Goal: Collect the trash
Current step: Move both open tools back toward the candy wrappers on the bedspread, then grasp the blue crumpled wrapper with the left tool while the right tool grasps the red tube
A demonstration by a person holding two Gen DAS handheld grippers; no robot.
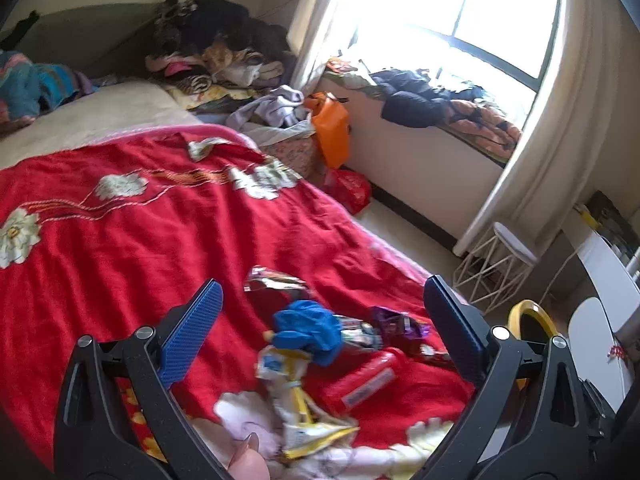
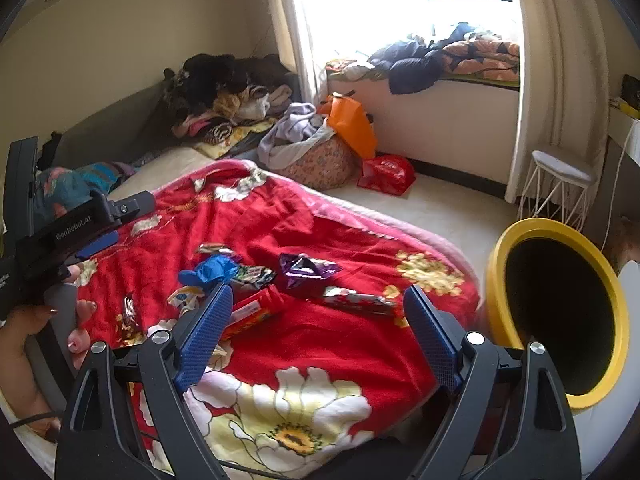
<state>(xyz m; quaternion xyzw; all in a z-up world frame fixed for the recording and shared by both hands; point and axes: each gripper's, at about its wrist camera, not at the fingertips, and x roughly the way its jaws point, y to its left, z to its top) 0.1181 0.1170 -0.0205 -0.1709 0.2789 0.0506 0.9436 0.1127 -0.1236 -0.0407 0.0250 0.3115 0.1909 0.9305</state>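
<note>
Both hand-held grippers, left point(image 1: 320, 328) and right point(image 2: 318, 332), spread, empty. Wrappers point(image 2: 308, 268) and blue wad point(image 2: 212, 272) on the red bedspread point(image 2: 320, 344): light, crinkly, probably slippery; pinch bunched middles. Yellow bin point(image 2: 560, 308) beside bed.

Yellow-rimmed bin point(image 1: 532, 312): in the left wrist view mostly hidden behind the gripper's right finger, only an arc of rim showing. Yellow-and-white wrapper point(image 1: 296, 396): motion-blurred, print unreadable. Red tube point(image 2: 252, 312): near end covered by a blue finger pad in the right wrist view. Hand point(image 2: 24, 344): cut off at the frame's left edge. Window point(image 1: 460, 12): overexposed, outside indistinguishable.
</note>
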